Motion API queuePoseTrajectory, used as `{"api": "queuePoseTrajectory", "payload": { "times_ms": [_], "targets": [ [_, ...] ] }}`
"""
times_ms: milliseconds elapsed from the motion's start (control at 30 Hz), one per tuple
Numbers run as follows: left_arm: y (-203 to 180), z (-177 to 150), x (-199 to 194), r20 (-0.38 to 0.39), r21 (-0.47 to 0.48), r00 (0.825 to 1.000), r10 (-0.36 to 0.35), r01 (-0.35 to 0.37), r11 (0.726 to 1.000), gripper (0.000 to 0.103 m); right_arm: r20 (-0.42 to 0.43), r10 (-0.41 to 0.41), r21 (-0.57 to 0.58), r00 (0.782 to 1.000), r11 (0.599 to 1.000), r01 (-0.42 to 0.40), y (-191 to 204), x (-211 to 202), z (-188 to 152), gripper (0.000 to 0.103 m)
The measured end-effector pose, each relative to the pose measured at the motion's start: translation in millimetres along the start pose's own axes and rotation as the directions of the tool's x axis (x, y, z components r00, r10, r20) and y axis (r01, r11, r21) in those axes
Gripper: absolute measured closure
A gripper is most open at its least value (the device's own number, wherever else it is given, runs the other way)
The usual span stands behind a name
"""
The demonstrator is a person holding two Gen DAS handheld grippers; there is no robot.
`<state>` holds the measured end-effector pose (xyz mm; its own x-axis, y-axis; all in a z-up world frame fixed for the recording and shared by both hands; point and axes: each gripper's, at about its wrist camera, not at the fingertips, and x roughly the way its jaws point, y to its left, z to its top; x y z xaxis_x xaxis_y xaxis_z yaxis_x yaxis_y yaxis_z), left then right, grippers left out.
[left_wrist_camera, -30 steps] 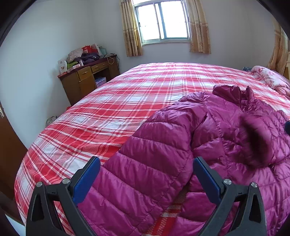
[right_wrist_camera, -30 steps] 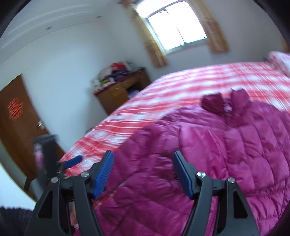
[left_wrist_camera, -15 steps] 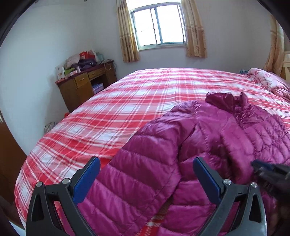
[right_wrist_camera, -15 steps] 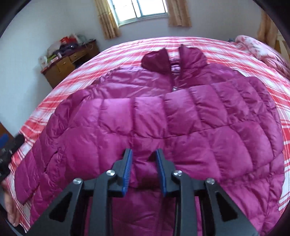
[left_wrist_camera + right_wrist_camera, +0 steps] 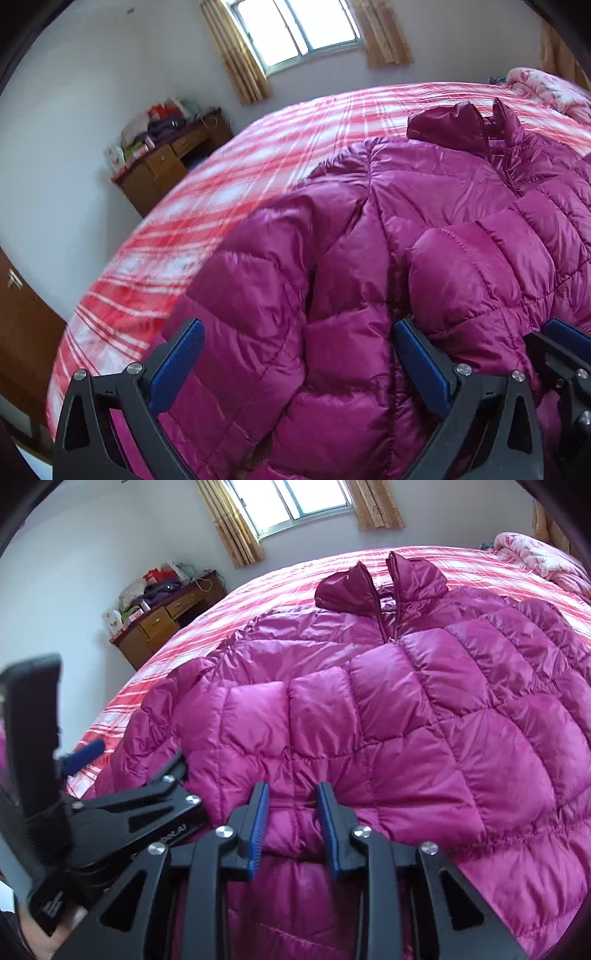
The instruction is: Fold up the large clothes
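The magenta quilted down jacket (image 5: 388, 716) lies spread face-up on the bed, collar (image 5: 380, 581) toward the window, zip closed up the front; one sleeve appears already laid across the chest, its cuff end near the lower middle, so the fold seems begun rather than far along; the other sleeve in the left wrist view (image 5: 280, 295) runs down the jacket's side toward the camera, not yet brought in, and the body has not been doubled over, as far as I can judge.

The right gripper (image 5: 291, 823) has its blue-padded jaws drawn narrow, having just been closing, with a puffed ridge of the jacket's fabric pinched between them at the near hem; the left gripper (image 5: 295, 365) stands with its jaws wide apart, straddling the sleeve without pressing it.

The shell is a glossy, slippery nylon, stitched into plump rectangular cells that bulge and crease softly; it will likely spring back when released and slide under a light grip; the collar is darker, standing in two stiff flaps.

Beneath it is a red-and-white plaid cotton bedspread (image 5: 258, 166), flat and matte; a pink floral quilt (image 5: 535, 554) is bunched at the far corner; a brown wooden desk (image 5: 162, 627) piled with clutter stands against the white wall; yellow curtains (image 5: 232, 528) frame the window.
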<state>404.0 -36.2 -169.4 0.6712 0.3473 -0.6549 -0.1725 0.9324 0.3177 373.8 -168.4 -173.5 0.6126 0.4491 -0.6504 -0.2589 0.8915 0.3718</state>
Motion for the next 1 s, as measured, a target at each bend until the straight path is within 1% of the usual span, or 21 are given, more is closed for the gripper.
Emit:
{"api": "queuePoseTrajectory", "payload": {
  "times_ms": [100,167,200,233,267,300,367,433,500,533,567,600,633,700,767,867,933,1000],
  "targets": [
    [8,5,-8,0.004,-0.043,1.000,-0.027,0.027,0.999,0.001,0.018,0.014,0.026,1.000,1.000,-0.015,-4,-6,-2,0.071],
    [14,15,-23,0.051,-0.090,0.998,-0.030,0.035,0.995,0.001,0.080,-0.001,0.059,0.997,0.998,-0.004,-9,-22,-4,0.071],
    [17,22,-35,0.084,-0.107,0.996,-0.037,0.046,0.993,0.001,0.110,-0.002,0.078,0.994,0.997,-0.007,-13,-34,-6,0.066],
    [18,28,-43,0.108,-0.115,0.993,-0.045,0.057,0.992,0.001,0.121,-0.023,0.109,0.992,0.994,0.009,-19,-43,-6,0.050],
    [19,34,-54,0.139,-0.125,0.989,-0.054,0.072,0.990,0.001,0.124,-0.058,0.146,0.991,0.988,0.039,-26,-54,-5,0.045],
    [19,40,-62,0.166,-0.132,0.984,-0.063,0.086,0.988,0.001,0.131,-0.075,0.180,0.989,0.982,0.051,-35,-62,-3,0.043],
    [12,50,-77,0.214,-0.125,0.973,-0.090,0.119,0.985,0.001,0.158,-0.092,0.244,0.983,0.968,0.052,-56,-83,8,0.043],
    [-8,56,-81,0.222,-0.072,0.968,-0.118,0.137,0.988,0.001,0.188,-0.174,0.253,0.967,0.960,0.124,-74,-101,25,0.043],
    [-30,57,-74,0.207,-0.016,0.969,-0.139,0.145,0.989,0.001,0.219,-0.269,0.243,0.938,0.946,0.214,-94,-112,43,0.043],
    [-41,55,-66,0.192,0.012,0.972,-0.133,0.133,0.991,0.001,0.222,-0.317,0.258,0.922,0.931,0.258,-108,-114,51,0.043],
    [-52,52,-54,0.175,0.039,0.980,-0.098,0.093,0.995,0.001,0.212,-0.343,0.263,0.915,0.922,0.284,-121,-112,58,0.043],
    [-59,49,-40,0.144,0.056,0.988,-0.060,0.053,0.997,0.001,0.200,-0.353,0.258,0.914,0.919,0.298,-132,-108,64,0.043],
    [-65,45,-26,0.105,0.069,0.994,-0.040,0.033,0.997,0.001,0.181,-0.359,0.251,0.915,0.917,0.310,-141,-101,69,0.043],
    [-71,39,-3,0.038,0.074,0.999,-0.029,0.026,0.997,0.001,0.131,-0.367,0.227,0.921,0.915,0.332,-153,-86,71,0.043],
    [-68,35,6,0.019,0.053,0.998,-0.053,0.052,0.997,0.001,0.080,-0.348,0.192,0.934,0.925,0.328,-161,-68,69,0.045],
    [-68,34,11,0.006,0.051,0.996,-0.091,0.091,0.995,0.001,0.049,-0.352,0.203,0.935,0.920,0.335,-171,-58,56,0.046],
    [-67,32,19,-0.025,0.038,0.992,-0.123,0.124,0.992,0.001,0.043,-0.347,0.210,0.937,0.920,0.331,-176,-59,50,0.046],
    [-63,33,26,-0.050,0.004,0.985,-0.162,0.163,0.987,0.001,0.035,-0.354,0.206,0.935,0.918,0.340,-174,-58,47,0.046]
  ]
}}
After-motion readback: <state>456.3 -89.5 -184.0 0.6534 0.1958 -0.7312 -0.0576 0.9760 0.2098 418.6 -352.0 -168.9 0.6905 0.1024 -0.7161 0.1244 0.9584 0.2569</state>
